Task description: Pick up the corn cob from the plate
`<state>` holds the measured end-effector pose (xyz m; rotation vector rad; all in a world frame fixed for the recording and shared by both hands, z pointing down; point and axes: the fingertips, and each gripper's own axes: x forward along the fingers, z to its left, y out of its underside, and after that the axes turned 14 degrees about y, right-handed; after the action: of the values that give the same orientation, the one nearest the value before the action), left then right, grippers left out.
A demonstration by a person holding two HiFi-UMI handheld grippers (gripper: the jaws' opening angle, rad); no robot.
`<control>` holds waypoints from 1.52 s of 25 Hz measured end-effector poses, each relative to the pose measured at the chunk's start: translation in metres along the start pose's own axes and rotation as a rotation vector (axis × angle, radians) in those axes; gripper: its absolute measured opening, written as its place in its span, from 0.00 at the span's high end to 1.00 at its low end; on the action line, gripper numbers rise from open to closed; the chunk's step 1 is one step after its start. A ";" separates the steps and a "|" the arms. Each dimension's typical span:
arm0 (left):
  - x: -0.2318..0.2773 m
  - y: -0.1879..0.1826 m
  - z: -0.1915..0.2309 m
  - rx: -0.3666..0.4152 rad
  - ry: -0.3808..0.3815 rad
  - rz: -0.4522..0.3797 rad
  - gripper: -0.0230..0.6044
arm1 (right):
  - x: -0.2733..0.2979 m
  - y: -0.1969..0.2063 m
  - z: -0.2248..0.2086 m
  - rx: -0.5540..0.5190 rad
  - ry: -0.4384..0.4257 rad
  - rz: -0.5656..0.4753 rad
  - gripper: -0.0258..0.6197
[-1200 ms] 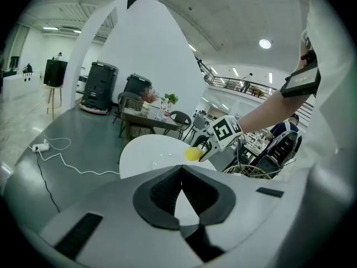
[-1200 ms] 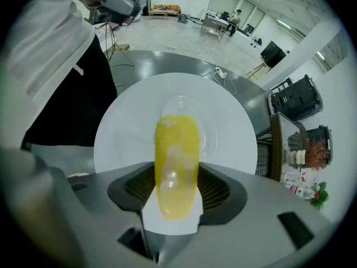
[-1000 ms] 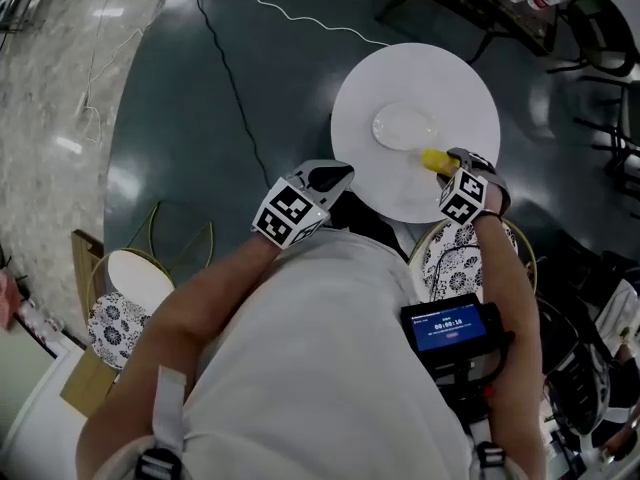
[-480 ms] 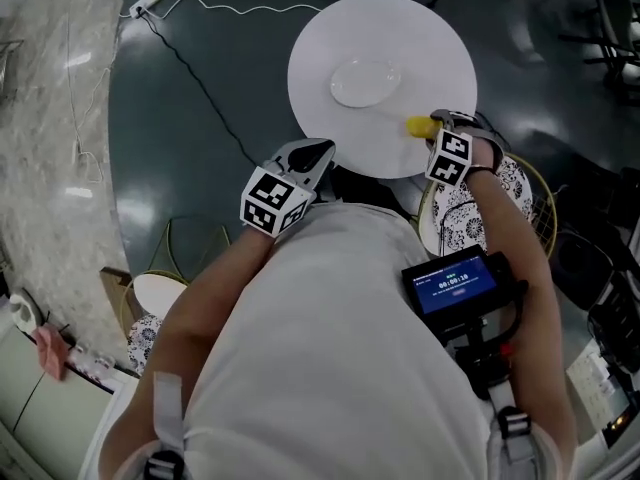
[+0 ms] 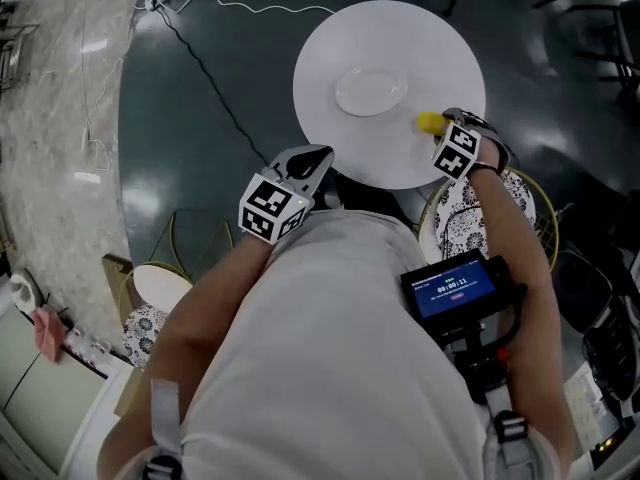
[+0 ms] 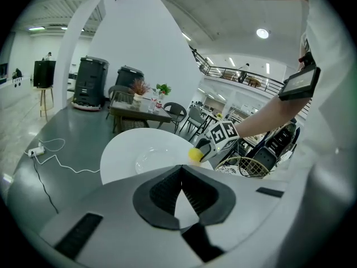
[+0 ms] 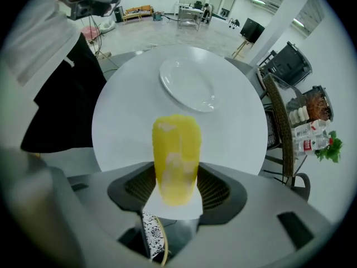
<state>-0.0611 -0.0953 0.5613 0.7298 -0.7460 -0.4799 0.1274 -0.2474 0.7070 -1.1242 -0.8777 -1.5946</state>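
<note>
Right gripper [image 7: 177, 178] clamped on corn cob [image 7: 176, 149]: stubby, smooth, bright yellow with pale glossy patches, poking forward past the jaws. It's held clear of the plate [image 7: 187, 85], above the round white table [image 7: 120, 130]. Left gripper [image 6: 182, 175] closed tip to tip.

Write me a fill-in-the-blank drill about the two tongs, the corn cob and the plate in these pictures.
1. The right tongs grip the corn cob, whose colour is ____.
2. The left tongs are shut and hold ____.
3. The plate in the middle of the round white table is ____.

Missing words: yellow; nothing; empty.
</note>
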 end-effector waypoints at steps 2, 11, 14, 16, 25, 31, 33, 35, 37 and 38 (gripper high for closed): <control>-0.003 0.002 -0.002 -0.006 -0.008 0.001 0.95 | 0.000 -0.003 -0.006 0.018 0.002 0.004 0.59; -0.004 0.004 -0.010 -0.018 -0.025 0.006 0.95 | 0.012 -0.008 -0.017 0.093 -0.029 0.002 0.59; -0.006 0.006 -0.010 -0.021 -0.034 0.010 0.95 | 0.014 -0.008 -0.015 0.096 -0.031 -0.006 0.59; -0.005 0.008 -0.012 -0.020 -0.038 0.013 0.95 | 0.016 -0.007 -0.011 0.091 -0.031 -0.011 0.59; -0.002 0.005 -0.011 -0.006 -0.025 0.039 0.95 | 0.018 -0.008 -0.009 0.076 0.001 -0.044 0.59; 0.000 -0.001 -0.006 0.010 -0.002 0.058 0.95 | 0.011 -0.010 -0.013 0.125 0.035 -0.080 0.59; 0.002 0.000 -0.005 0.014 0.006 0.061 0.95 | 0.009 -0.011 -0.016 0.144 0.052 -0.101 0.59; 0.005 0.001 -0.005 0.017 0.014 0.062 0.95 | 0.007 -0.011 -0.017 0.163 0.061 -0.118 0.59; 0.007 0.000 -0.005 0.022 0.023 0.060 0.95 | 0.003 -0.010 -0.019 0.174 0.068 -0.131 0.59; 0.008 -0.001 -0.004 0.026 0.027 0.058 0.95 | 0.001 -0.010 -0.022 0.172 0.076 -0.136 0.59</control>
<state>-0.0533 -0.0997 0.5618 0.7357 -0.7473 -0.4078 0.1124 -0.2646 0.7008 -0.8944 -1.0380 -1.6271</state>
